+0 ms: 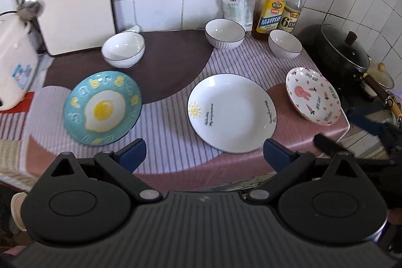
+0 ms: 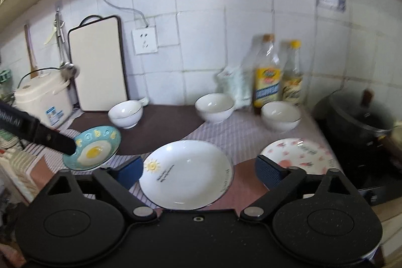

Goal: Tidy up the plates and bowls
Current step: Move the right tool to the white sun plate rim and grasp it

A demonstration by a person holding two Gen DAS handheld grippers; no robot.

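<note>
I have both grippers above the bench's near edge, pointing down and toward the tiled back wall. My left gripper (image 1: 204, 155) has its jaws spread wide with nothing between them; below the gap lie striped cloth and the near rim of the white plate (image 1: 232, 112). My right gripper (image 2: 197, 171) is likewise wide open and empty, its jaws standing either side of that same plate's near half without touching it.

Three plates lie flat in a row along the near edge: the egg plate (image 1: 101, 107) toward the left end, the white plate in the middle, the rabbit plate (image 1: 312, 96) at the right edge, next to the wok (image 1: 341, 52). Being round, none has a long axis.

Three white bowls stand upright, mouths up, along the back edge: the left bowl (image 1: 123, 49), which has a small handle pointing at the wall, the middle bowl (image 1: 224, 34) and the right bowl (image 1: 285, 44), just before the bottles (image 1: 272, 9). All are apart from each other.
</note>
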